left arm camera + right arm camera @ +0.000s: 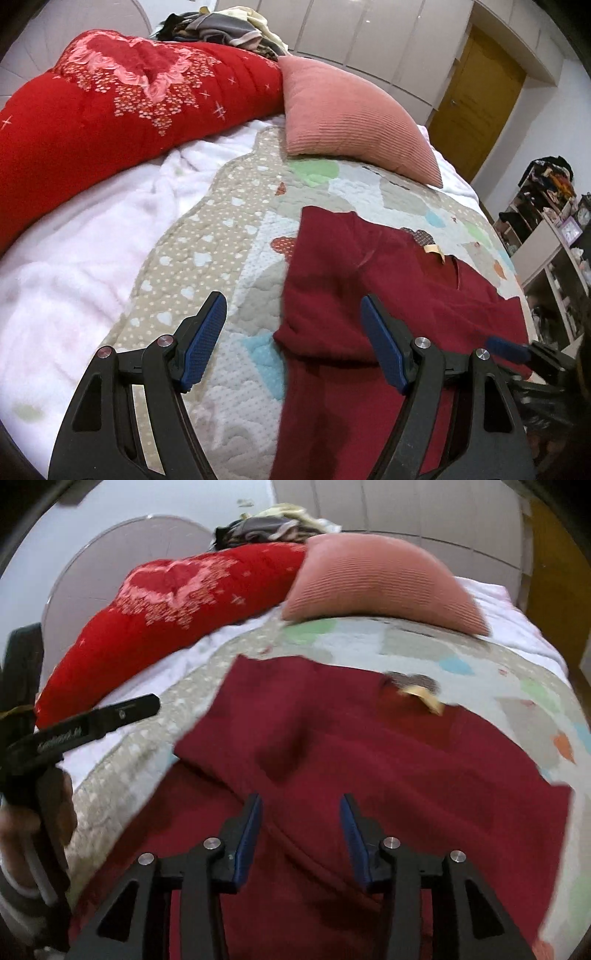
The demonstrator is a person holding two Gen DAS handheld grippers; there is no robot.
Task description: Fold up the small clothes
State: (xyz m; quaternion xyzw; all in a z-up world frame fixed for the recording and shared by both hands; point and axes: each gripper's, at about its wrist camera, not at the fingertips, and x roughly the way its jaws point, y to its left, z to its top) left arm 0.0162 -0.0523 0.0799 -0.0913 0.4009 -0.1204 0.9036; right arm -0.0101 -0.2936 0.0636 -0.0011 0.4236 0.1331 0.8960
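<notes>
A dark red knitted sweater [373, 295] lies on the patchwork quilt [229, 236], partly folded, with a tan neck label [434, 251] showing at its far side. My left gripper [291, 314] is open and empty, hovering over the sweater's left edge, one finger over the quilt and one over the sweater. In the right wrist view the sweater [369, 746] fills the middle, with the label [424, 699] beyond. My right gripper [301, 808] is open and empty just above the sweater's near part. The left gripper's body [55, 734] shows at the left edge there.
A red flowered duvet [110, 110] and a pink ribbed cushion [351, 122] lie at the head of the bed. A pile of clothes [225, 26] sits behind them. White fleece blanket [74, 258] lies left of the quilt. Shelves [546, 229] stand on the right.
</notes>
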